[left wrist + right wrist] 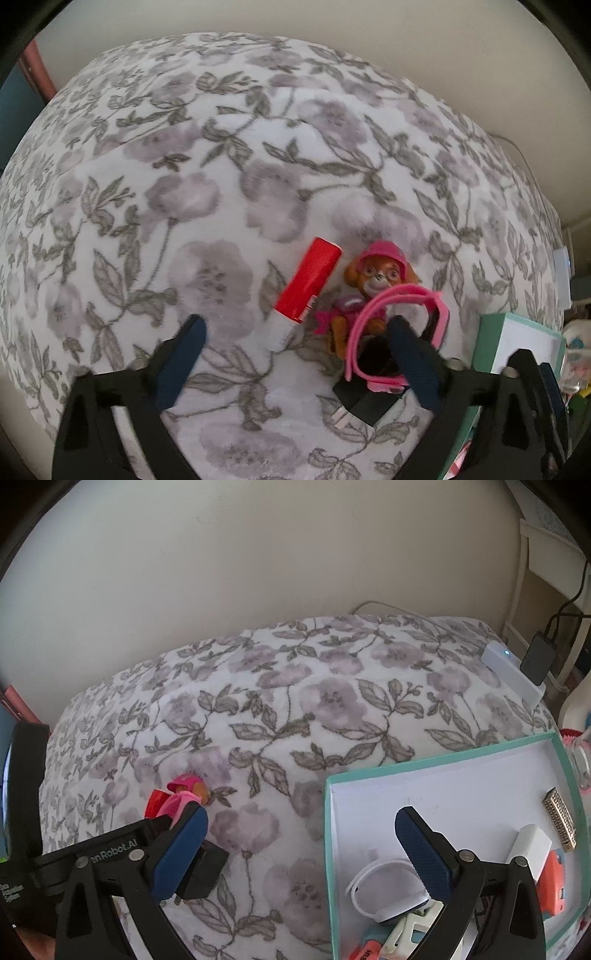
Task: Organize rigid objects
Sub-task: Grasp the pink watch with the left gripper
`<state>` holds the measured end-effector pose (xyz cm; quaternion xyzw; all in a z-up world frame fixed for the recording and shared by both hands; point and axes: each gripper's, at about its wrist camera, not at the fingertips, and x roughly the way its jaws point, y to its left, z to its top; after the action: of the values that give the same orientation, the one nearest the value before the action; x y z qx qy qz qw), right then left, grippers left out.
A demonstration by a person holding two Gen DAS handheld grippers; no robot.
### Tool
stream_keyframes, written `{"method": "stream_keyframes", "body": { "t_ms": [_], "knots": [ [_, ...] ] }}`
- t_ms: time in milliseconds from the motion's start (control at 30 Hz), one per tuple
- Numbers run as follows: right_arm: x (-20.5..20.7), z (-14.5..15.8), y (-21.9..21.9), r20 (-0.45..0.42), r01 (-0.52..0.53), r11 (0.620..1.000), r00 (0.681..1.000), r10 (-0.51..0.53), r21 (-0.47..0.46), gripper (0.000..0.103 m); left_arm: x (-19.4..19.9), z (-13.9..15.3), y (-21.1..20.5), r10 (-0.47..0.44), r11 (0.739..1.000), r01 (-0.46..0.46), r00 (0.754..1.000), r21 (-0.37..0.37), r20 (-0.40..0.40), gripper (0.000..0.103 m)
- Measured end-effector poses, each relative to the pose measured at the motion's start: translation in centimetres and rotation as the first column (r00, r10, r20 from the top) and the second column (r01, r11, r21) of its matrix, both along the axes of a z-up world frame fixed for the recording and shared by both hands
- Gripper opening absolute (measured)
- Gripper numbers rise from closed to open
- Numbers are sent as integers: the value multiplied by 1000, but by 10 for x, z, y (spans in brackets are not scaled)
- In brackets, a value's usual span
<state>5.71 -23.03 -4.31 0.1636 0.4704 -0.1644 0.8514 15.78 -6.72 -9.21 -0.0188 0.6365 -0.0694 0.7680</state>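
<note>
Your left gripper [295,354] hangs almost straight down over the bed [221,147], fingers spread wide with nothing pressed between them. In the gap lies the red tube [308,282], slanting away from you. Just beside it is the toy dog [373,273] in its pink hat. The pink watch [402,332] loops over the dog's body, right against your right-hand finger. A black block [364,400] sits below that strap.

My read: you're lining up the next pick from this little pile. The tube looks the cleanest target. You'd want the fingers square across its width and clear of the strap, or the watch may drag along.

Your right gripper [301,843] is also wide and empty, hovering at the near left corner of the teal box [443,768].

Only the right wrist view shows inside that box. A white band [373,882], a white block [532,843], a small brass building [559,818] and orange pieces lie toward the near right. The far left part is bare, so there's room to drop. The left view shows only a corner of the box, but it alone shows the tube and the watch plainly.
</note>
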Motion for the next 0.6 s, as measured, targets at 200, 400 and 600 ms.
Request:
{"method": "stream_keyframes", "body": {
  "t_ms": [200,400,600],
  "knots": [
    [-2,0,0,-1,2,1000,1000,-1,8,103,-6,0,-8,-28,999,27,999,-34,-21,41],
    [-1,-3,3,-8,-10,1000,1000,10,22,103,-5,1,-9,-35,998,34,999,-44,-20,10],
    [3,-8,16,-17,-63,998,998,64,24,103,-2,1,5,-5,999,4,1000,-46,-29,8]
  ]
}}
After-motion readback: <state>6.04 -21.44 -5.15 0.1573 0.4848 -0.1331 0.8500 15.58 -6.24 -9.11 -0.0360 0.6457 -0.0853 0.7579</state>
